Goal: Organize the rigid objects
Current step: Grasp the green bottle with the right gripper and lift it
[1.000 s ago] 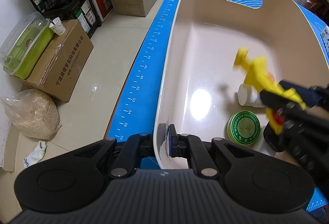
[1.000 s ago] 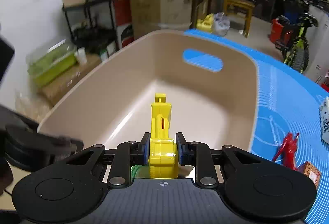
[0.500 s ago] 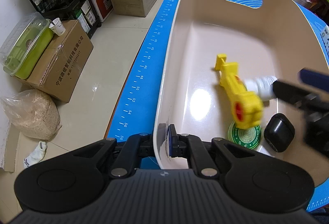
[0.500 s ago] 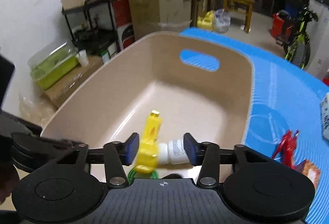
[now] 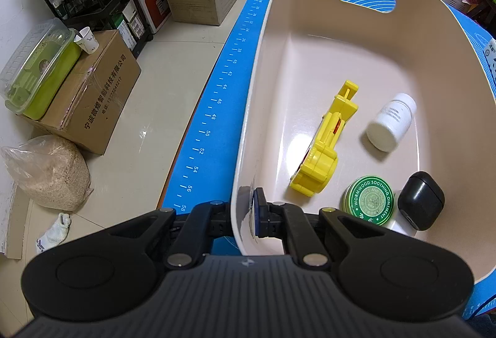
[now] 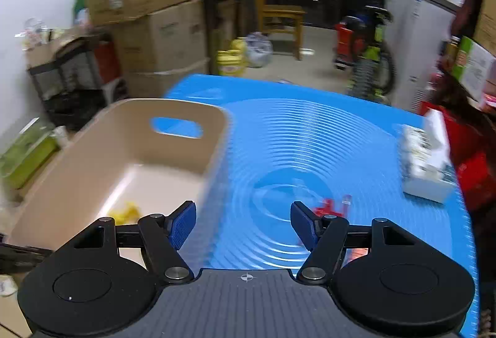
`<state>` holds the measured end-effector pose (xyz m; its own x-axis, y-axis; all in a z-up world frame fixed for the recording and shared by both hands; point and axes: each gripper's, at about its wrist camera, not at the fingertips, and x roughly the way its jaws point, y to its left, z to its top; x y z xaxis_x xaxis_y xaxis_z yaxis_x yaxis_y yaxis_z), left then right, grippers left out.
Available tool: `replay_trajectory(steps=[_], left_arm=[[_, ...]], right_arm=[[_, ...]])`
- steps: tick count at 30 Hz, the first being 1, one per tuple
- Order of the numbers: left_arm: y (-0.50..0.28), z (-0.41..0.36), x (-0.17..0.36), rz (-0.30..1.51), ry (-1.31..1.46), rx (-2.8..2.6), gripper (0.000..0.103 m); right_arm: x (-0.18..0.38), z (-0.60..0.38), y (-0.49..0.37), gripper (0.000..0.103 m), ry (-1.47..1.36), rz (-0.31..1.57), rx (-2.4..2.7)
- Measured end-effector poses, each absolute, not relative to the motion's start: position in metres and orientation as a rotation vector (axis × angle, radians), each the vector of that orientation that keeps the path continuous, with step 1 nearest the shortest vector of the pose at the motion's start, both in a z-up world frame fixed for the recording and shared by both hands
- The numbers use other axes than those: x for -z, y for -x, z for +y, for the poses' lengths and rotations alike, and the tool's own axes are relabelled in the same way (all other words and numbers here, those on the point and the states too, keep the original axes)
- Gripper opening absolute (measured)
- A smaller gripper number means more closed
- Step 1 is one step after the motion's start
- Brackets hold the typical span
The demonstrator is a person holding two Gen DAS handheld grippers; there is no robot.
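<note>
The left gripper (image 5: 248, 215) clamps the beige bin's (image 5: 458, 65) near wall; the yellow toy (image 5: 325, 145) lies inside (beside a white bottle (image 5: 391, 126)). The right gripper (image 6: 243, 224) hangs above the worktop (image 6: 310, 139), jaws wide apart.

Glossy plastic bin (image 5: 458, 96); ribbed, seemingly rubbery mat (image 6: 310, 139).

Green tin (image 5: 369, 200), just ahead-right of the left hand-held gripper (image 5: 248, 211), reads "WORMWOOD SOOTHING OINTMENT". Blue mat's ruler (image 5: 214, 117), ahead-left, runs 38 up to 58. Cardboard box (image 5: 93, 93), far left, shows Chinese print.
</note>
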<state>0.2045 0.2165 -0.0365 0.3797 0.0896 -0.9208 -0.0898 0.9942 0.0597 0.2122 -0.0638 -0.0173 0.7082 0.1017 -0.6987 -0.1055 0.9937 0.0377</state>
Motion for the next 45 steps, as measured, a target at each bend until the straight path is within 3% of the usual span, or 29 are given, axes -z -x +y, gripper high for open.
replay_trajectory(steps=[15, 35, 45], left_arm=[[-0.205, 0.217, 0.036, 1.176, -0.002, -0.116, 0.01], [-0.205, 0.217, 0.036, 1.176, -0.005, -0.117, 0.011], [-0.205, 0.217, 0.036, 1.175, -0.005, -0.118, 0.011]], right_arm=[[0.095, -0.116, -0.207, 0.073, 0.016, 0.951, 0.014], [0.118, -0.123, -0.212, 0.067, 0.038, 1.014, -0.055], [0.111, -0.125, -0.203, 0.043, 0.025, 1.012, -0.06]])
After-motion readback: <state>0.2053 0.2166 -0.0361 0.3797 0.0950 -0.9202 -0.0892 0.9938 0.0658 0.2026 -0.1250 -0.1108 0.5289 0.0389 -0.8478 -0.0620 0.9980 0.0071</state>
